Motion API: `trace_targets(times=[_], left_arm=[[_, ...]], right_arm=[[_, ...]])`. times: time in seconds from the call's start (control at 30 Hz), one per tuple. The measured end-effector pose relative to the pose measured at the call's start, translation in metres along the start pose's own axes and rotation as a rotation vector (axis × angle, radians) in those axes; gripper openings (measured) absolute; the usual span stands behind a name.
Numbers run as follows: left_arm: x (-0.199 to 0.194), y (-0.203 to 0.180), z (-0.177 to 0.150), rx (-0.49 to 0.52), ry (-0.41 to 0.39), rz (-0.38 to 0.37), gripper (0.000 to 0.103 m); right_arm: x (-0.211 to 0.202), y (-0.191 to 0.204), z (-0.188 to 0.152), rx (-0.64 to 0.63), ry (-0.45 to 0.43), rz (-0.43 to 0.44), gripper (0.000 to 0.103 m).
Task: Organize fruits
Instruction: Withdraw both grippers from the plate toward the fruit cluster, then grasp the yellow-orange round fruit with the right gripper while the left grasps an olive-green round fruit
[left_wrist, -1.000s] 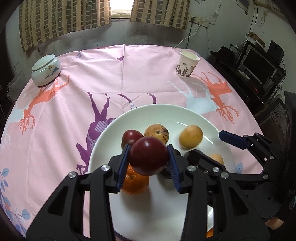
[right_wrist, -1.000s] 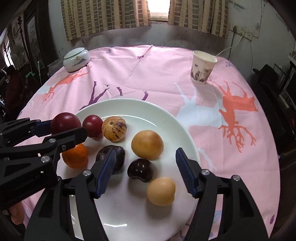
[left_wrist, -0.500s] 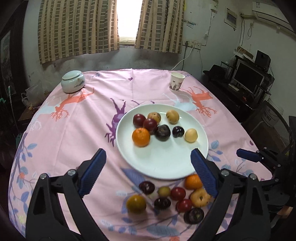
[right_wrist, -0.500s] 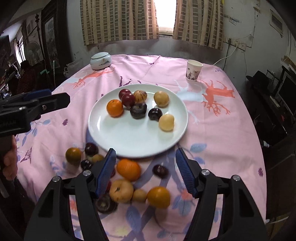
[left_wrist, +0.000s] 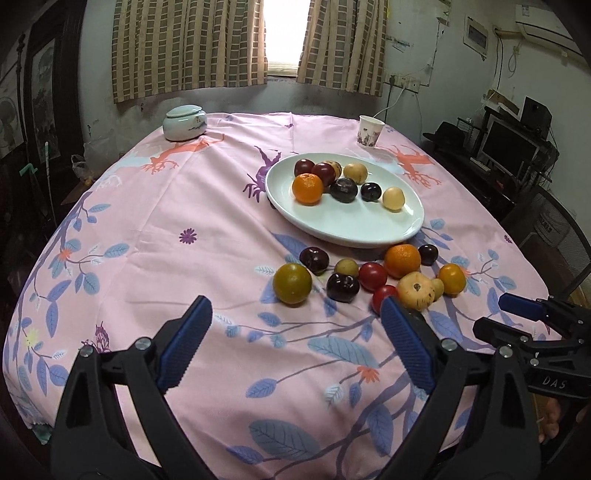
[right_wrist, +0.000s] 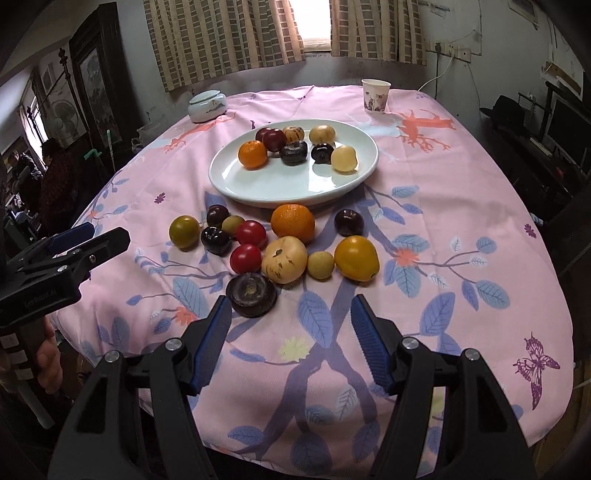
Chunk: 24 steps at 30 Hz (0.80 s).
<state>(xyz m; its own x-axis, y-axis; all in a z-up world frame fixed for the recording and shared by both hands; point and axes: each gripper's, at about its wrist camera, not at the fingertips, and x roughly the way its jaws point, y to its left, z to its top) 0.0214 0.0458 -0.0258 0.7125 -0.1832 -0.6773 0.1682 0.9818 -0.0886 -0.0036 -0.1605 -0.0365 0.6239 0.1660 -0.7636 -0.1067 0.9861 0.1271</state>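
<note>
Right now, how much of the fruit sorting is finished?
Done: seven fruits lie on the white oval plate. In hand: nothing; the left gripper and right gripper are both open and empty. Left: about eleven loose fruits on the pink tablecloth.

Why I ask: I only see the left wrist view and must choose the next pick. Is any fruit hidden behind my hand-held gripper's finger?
Observer: Yes. The right wrist view shows a dark purple fruit lying nearest the table's edge, just in front of the pale speckled fruit.
Operator: Is the right hand-held gripper free to take it?
Observer: The right hand-held gripper stands open with nothing between its jaws, and that fruit lies beside its left finger.
</note>
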Motion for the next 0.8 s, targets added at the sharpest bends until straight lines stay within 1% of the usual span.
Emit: trace_targets(times=[0.13,0.27,0.33,0.4,0.47,0.53,0.57,0.63,0.67,0.7,0.73,0.8], left_arm=[[0.006,0.001,-0.001,0.005,0.005,0.014,0.094],[0.017,0.007,0.000,-0.002,0.022,0.037,0.094],[0.024,0.011,0.000,-0.010,0.035,0.046,0.094],[0.032,0.016,-0.001,-0.014,0.052,0.057,0.094],[0.039,0.021,-0.002,-0.025,0.069,0.061,0.094],[0.045,0.024,-0.003,-0.029,0.085,0.059,0.094],[0.047,0.025,-0.003,-0.027,0.091,0.060,0.094],[0.051,0.025,-0.003,-0.021,0.098,0.065,0.094],[0.053,0.025,-0.003,-0.019,0.101,0.064,0.094],[0.056,0.025,-0.002,-0.017,0.104,0.063,0.094],[0.059,0.024,-0.002,-0.016,0.108,0.066,0.094],[0.065,0.023,-0.001,-0.013,0.117,0.070,0.094]], right_arm=[[0.004,-0.005,0.001,0.002,0.004,-0.039,0.067],[0.021,-0.023,0.008,0.012,-0.013,-0.152,0.067],[0.035,-0.034,0.012,0.024,-0.014,-0.175,0.067],[0.046,-0.046,0.014,0.057,-0.002,-0.155,0.067],[0.057,-0.051,0.016,0.065,0.015,-0.131,0.061],[0.065,-0.051,0.018,0.054,0.034,-0.133,0.059],[0.070,-0.051,0.020,0.052,0.040,-0.140,0.056],[0.076,-0.054,0.023,0.064,0.034,-0.136,0.055],[0.080,-0.056,0.025,0.073,0.035,-0.117,0.044],[0.085,-0.057,0.027,0.076,0.048,-0.085,0.038],[0.089,-0.057,0.028,0.076,0.050,-0.078,0.038],[0.090,-0.052,0.030,0.056,0.048,-0.102,0.038]])
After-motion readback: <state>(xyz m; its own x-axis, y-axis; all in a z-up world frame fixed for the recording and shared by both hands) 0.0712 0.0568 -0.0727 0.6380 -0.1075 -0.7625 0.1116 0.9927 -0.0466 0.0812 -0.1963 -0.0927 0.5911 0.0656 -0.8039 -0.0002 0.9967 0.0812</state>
